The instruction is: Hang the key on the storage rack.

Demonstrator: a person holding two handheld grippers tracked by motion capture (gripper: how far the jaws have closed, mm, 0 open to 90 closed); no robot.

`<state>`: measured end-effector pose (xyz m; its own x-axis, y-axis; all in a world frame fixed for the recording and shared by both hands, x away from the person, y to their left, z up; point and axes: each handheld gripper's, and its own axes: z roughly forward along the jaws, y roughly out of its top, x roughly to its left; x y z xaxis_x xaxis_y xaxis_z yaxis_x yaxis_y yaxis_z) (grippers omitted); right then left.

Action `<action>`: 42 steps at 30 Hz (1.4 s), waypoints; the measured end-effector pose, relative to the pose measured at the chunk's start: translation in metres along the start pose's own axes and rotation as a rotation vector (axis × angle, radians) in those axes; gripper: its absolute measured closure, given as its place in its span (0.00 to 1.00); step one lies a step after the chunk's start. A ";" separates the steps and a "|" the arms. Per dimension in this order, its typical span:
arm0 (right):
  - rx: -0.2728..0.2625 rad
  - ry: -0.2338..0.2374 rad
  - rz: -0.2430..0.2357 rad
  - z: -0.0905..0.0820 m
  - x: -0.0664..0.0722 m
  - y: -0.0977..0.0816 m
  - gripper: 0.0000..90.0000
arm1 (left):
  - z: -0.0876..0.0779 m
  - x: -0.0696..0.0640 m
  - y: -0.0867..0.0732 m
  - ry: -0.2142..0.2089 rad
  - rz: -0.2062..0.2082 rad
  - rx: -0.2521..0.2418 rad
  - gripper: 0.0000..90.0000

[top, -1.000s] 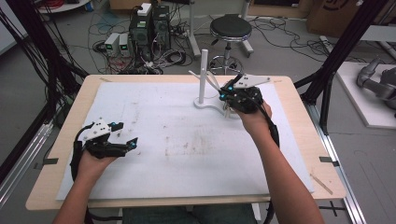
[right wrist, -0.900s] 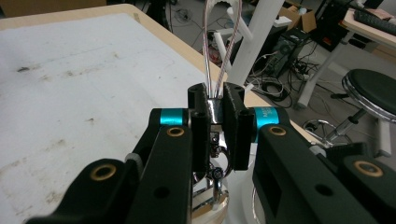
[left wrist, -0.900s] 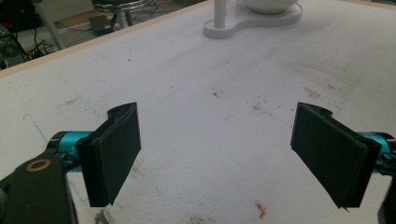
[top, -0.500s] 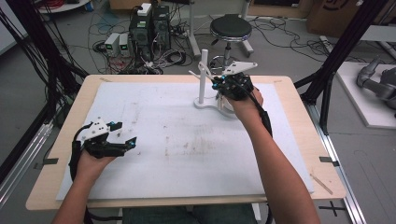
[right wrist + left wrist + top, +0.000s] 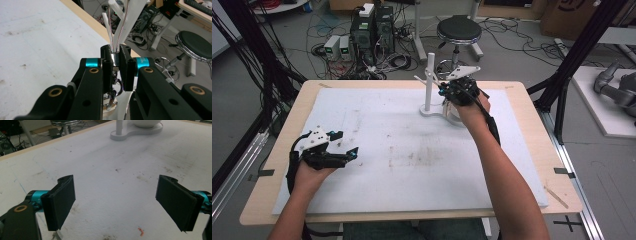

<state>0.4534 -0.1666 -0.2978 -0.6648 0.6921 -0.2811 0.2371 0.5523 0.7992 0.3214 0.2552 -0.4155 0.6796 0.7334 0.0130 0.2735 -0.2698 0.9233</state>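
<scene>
We see the right gripper (image 5: pixel 115 65) pinching a small shiny metal piece (image 5: pixel 115 58) beside the white stand (image 5: pixel 428 87); our left gripper (image 5: pixel 120 202) hovers spread wide, well apart from it.

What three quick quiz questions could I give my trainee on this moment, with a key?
1. True or false: the left tool has its jaws closed on something.
2. Which tool is next to the white stand at the far side of the table? A) left B) right C) both
3. Fill in: the right tool is clamped on a small shiny ____ piece, with thin white strands rising above it.

Key: 1 false, the jaws stand wide apart over the bare white mat. 2 B, the right tool works at the stand while the left sits near the table's left edge. 3 metal; what the piece belongs to cannot be told.
</scene>
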 end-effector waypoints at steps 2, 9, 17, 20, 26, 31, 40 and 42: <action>0.012 -0.001 0.001 0.003 0.000 -0.001 0.92 | 0.000 0.000 0.000 -0.001 0.001 0.000 0.18; 0.036 -0.014 0.002 0.011 0.000 -0.003 0.92 | 0.000 0.001 -0.001 0.002 0.000 0.001 0.18; 0.017 -0.039 -0.009 0.002 0.000 -0.005 0.74 | -0.001 0.000 -0.001 0.004 -0.003 0.000 0.18; 0.009 -0.045 0.016 -0.005 0.000 -0.008 0.69 | -0.001 0.000 0.000 0.001 -0.002 -0.004 0.18; -0.006 -0.039 0.019 -0.022 -0.002 -0.019 0.55 | -0.002 0.000 0.000 0.004 -0.002 -0.010 0.18; -0.026 -0.029 0.035 -0.038 -0.004 -0.032 0.47 | -0.002 0.000 -0.001 0.008 -0.007 -0.005 0.18; -0.064 -0.005 0.056 -0.067 0.003 -0.072 0.39 | 0.000 -0.002 0.001 0.009 -0.010 -0.009 0.18; -0.065 -0.003 0.075 -0.071 0.005 -0.081 0.37 | 0.001 -0.003 0.001 0.005 -0.008 -0.007 0.18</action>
<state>0.3804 -0.2416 -0.3263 -0.6447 0.7319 -0.2207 0.2394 0.4675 0.8509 0.3202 0.2526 -0.4151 0.6737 0.7389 0.0075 0.2744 -0.2596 0.9259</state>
